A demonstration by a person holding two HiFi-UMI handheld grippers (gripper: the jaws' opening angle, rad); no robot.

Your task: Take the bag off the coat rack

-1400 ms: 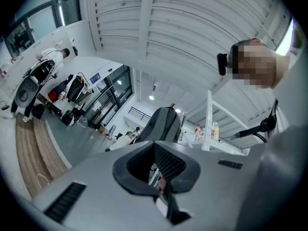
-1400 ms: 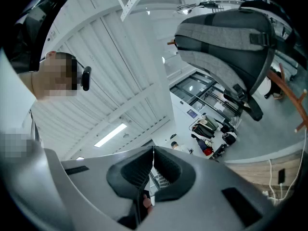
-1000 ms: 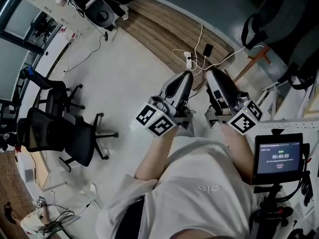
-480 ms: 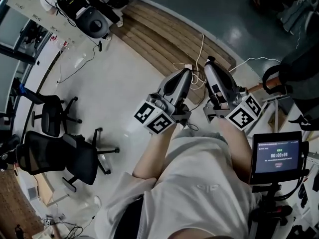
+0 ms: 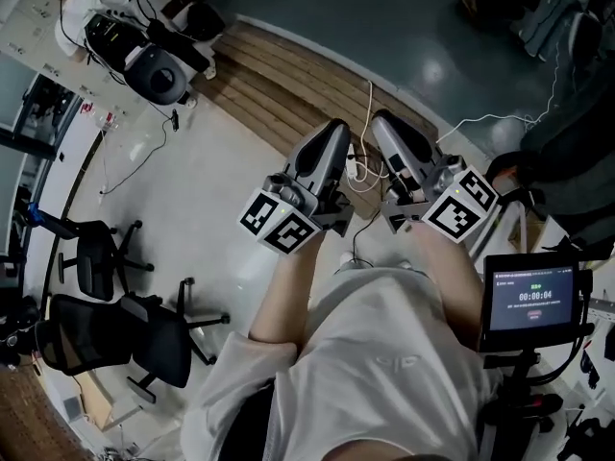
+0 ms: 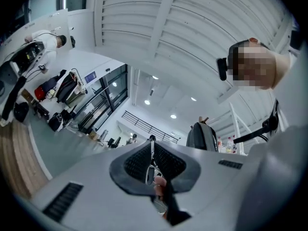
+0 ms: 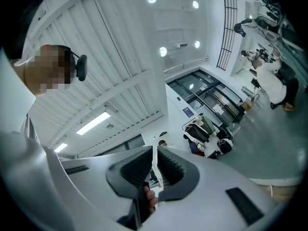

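In the head view both grippers are held side by side in front of the person, pointing away over the floor. The left gripper (image 5: 337,126) and the right gripper (image 5: 379,119) are both shut, with nothing between their jaws. A dark bag (image 5: 573,128) hangs at the right edge, above the wooden legs of the coat rack (image 5: 506,173), well to the right of both grippers. In the left gripper view the shut left gripper (image 6: 152,141) points upward, and a grey backpack (image 6: 201,135) on wooden pegs shows far off, right of the tips. The right gripper (image 7: 154,151) shows no bag near it.
Black office chairs (image 5: 144,327) stand at the lower left. A wooden floor strip (image 5: 279,84) runs ahead, with a power strip and white cables (image 5: 361,166) under the grippers. A small screen on a stand (image 5: 534,301) is at the right. A clothes rail (image 7: 204,129) stands far off.
Both grippers have moved forward together across the floor to the wooden strip. The bag and rack have slid towards the right edge of the head view. The jaws stayed shut.
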